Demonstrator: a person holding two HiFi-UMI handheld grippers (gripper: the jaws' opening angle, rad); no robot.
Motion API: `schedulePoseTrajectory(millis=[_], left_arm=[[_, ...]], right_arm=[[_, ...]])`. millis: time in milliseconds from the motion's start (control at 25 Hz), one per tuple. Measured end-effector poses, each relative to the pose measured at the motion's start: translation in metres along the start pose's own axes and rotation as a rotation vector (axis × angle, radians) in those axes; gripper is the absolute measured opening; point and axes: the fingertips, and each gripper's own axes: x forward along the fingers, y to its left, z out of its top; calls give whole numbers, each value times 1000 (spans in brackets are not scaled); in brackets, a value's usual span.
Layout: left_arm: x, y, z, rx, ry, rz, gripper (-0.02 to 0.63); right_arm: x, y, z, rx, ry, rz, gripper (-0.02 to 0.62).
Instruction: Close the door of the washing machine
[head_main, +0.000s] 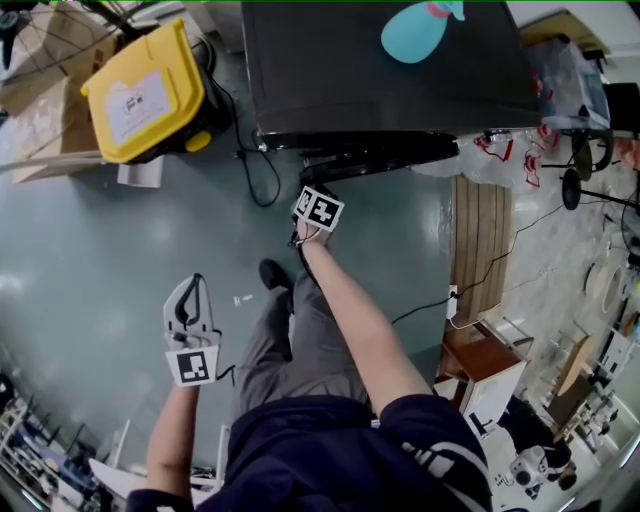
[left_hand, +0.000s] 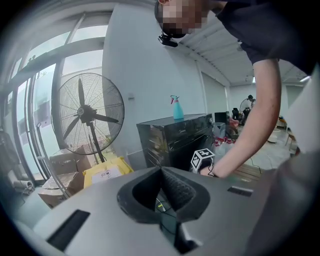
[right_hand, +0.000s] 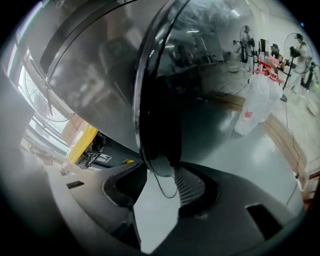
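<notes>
gripping the round door (head_main: 380, 157) by its rim with the right gripper (right_hand: 160, 181), jaws partway apart and pressed on the rim from both sides, as far as visible in the right gripper view; held so, probably, to steer the swing instead of merely shoving. reaching far and steeply down with the right arm to get there, at the front of the dark washing machine (head_main: 390, 70) standing at the far middle of the floor (head_main: 100, 260). not yet latched: swung out along the near face of the machine, free edge to the left at the jaws, hinge to the right by the look of it; judged as partway through the closing. holding the left gripper (head_main: 194, 290) back on the near left, well apart from the machine, jaws together on nothing; not needed for a one-handed job, most likely. no look into the drum from any view, so nothing to say of laundry inside. parked on top of the machine, out of the door's path: a teal spray bottle (head_main: 415, 28). on the floor to the far left, a yellow case (head_main: 145, 95) with lid shut, contents unseen, beside cardboard boxes (head_main: 40, 110) likewise unreadable inside.
</notes>
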Motion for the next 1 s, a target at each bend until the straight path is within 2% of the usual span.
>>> schedulePoseTrajectory(millis=[400,760,1000], left_arm=[[5,6,-6,1,9,12,25],[6,10,-13,2,29,22,25],[8,9,-19,9,37,13,25]], right_arm=[[9,8,19,-63,-29,-7,187],[11,12,25,-80,-41,34,189],[10,12,21,-219,-16,125,170]])
